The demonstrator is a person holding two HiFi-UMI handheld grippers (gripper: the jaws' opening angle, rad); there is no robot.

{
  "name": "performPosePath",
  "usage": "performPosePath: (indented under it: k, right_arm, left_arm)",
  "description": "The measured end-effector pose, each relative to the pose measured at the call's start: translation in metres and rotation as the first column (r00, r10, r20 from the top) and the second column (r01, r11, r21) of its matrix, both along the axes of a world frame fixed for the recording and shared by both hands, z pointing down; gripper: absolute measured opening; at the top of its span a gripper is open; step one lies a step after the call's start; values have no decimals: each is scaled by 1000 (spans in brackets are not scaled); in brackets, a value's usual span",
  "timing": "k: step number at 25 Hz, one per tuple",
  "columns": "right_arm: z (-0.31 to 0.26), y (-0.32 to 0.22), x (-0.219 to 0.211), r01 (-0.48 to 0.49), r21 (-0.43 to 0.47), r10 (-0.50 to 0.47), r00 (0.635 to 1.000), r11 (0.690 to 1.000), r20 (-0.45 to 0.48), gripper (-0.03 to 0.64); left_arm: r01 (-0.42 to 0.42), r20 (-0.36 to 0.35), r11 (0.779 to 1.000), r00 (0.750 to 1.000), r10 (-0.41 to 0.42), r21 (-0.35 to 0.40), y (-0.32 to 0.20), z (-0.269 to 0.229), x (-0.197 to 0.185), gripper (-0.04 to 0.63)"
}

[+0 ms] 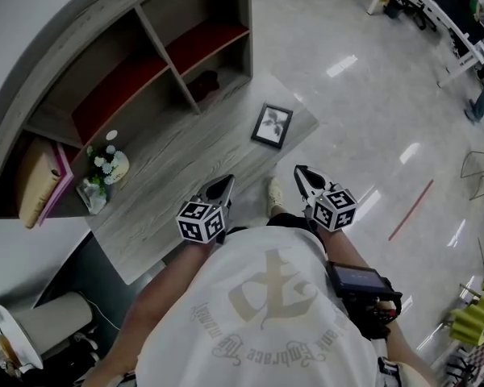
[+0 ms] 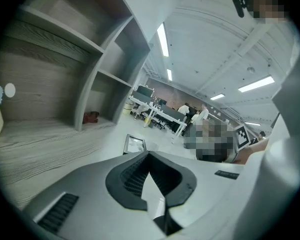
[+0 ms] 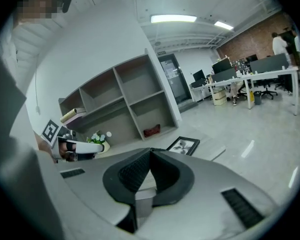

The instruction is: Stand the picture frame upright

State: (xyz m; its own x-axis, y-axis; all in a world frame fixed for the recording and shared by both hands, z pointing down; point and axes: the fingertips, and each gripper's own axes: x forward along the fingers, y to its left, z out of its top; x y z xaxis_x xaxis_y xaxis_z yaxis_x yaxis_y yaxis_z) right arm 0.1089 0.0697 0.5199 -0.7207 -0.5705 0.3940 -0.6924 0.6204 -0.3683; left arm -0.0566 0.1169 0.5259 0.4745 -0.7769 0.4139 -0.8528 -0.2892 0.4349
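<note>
A black picture frame (image 1: 272, 125) lies flat near the far right corner of a grey wooden desk (image 1: 169, 192). It also shows ahead in the left gripper view as the frame (image 2: 134, 144) and in the right gripper view as the frame (image 3: 183, 145). My left gripper (image 1: 227, 180) hangs shut over the desk's near edge with nothing in it, well short of the frame. My right gripper (image 1: 299, 170) is also shut and empty, beyond the desk's right edge over the floor. Both point toward the frame.
A shelf unit (image 1: 145, 55) rises behind the desk, with a dark red object (image 1: 203, 79) in one bay. A small vase of flowers (image 1: 106, 166) and a pink book (image 1: 55, 185) stand at the desk's left. Office tables (image 1: 436, 14) stand far right across the shiny floor.
</note>
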Motion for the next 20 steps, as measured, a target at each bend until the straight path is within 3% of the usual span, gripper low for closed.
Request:
performPosePath:
  k: [20]
  right_arm:
    - [31,-121,-1,22,-135,-21,1000,991,8,5]
  left_arm:
    - [-7,46,996,999,11,-91,-114,10,11,5]
